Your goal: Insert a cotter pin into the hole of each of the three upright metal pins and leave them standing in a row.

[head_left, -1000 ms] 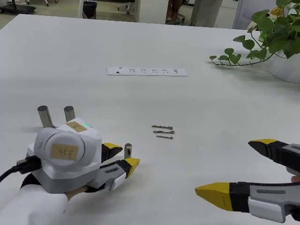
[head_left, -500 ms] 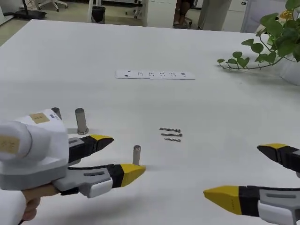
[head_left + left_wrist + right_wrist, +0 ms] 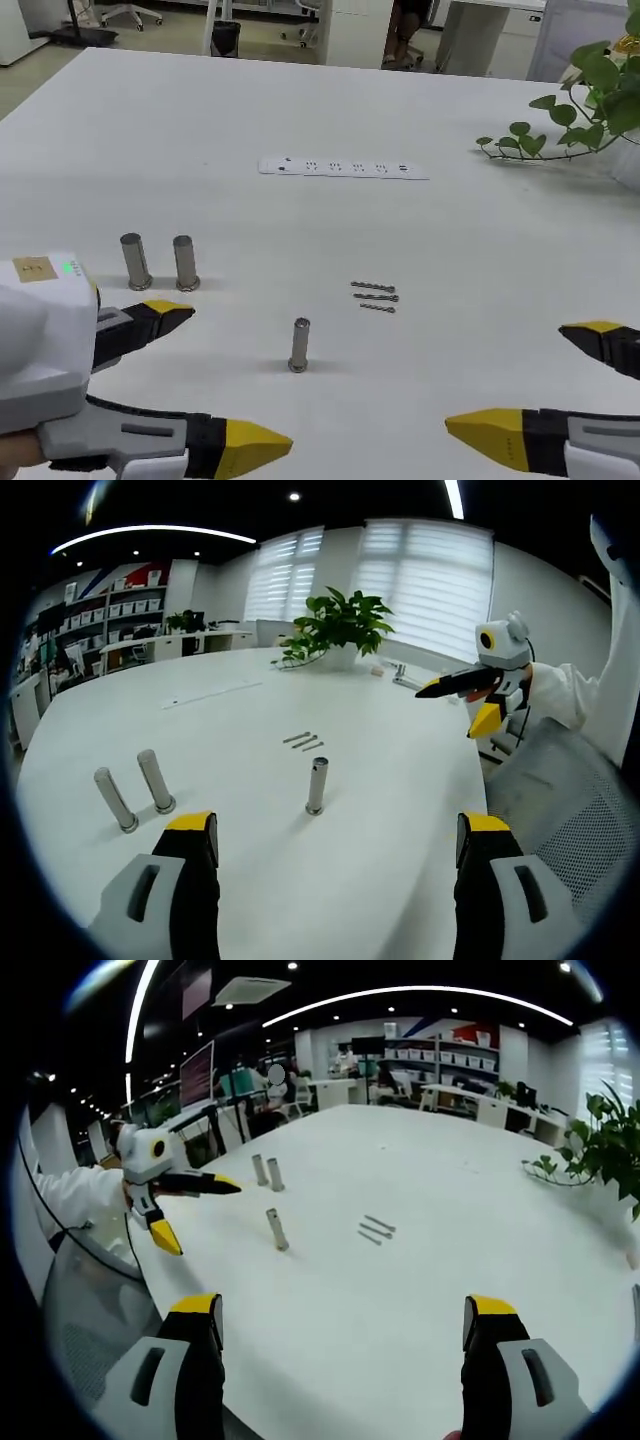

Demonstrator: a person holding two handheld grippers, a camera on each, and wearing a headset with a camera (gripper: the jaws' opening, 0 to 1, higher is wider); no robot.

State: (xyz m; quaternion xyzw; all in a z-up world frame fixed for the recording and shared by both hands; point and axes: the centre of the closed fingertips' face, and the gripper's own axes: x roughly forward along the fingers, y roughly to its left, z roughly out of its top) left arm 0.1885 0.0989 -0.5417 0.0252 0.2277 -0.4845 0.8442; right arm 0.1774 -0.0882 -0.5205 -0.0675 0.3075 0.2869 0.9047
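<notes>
A lone metal pin (image 3: 299, 345) stands upright on the white table (image 3: 300, 90), touching neither gripper. In the head view it sits just past the left gripper (image 3: 222, 375), at about 2 o'clock from the gap between its yellow fingertips (image 3: 250, 441). In the left gripper view the same pin (image 3: 317, 786) stands at 12 o'clock, ahead of the left gripper (image 3: 337, 830) and centred between its two jaws. Those jaws are spread wide and hold nothing. Two more metal pins (image 3: 158, 262) stand upright side by side at 10 o'clock from the lone pin, just above the left gripper's upper jaw and clear of it. Three cotter pins (image 3: 375, 297) lie flat in a small stack of parallel lines at 1 o'clock from the lone pin, near it but apart. The right gripper (image 3: 535, 380) hovers at 4 o'clock from the cotter pins, well apart, its jaws also spread wide and empty. A white power strip (image 3: 343, 168) lies at 12 o'clock, and a leafy plant (image 3: 590, 95) sits at 2 o'clock.
</notes>
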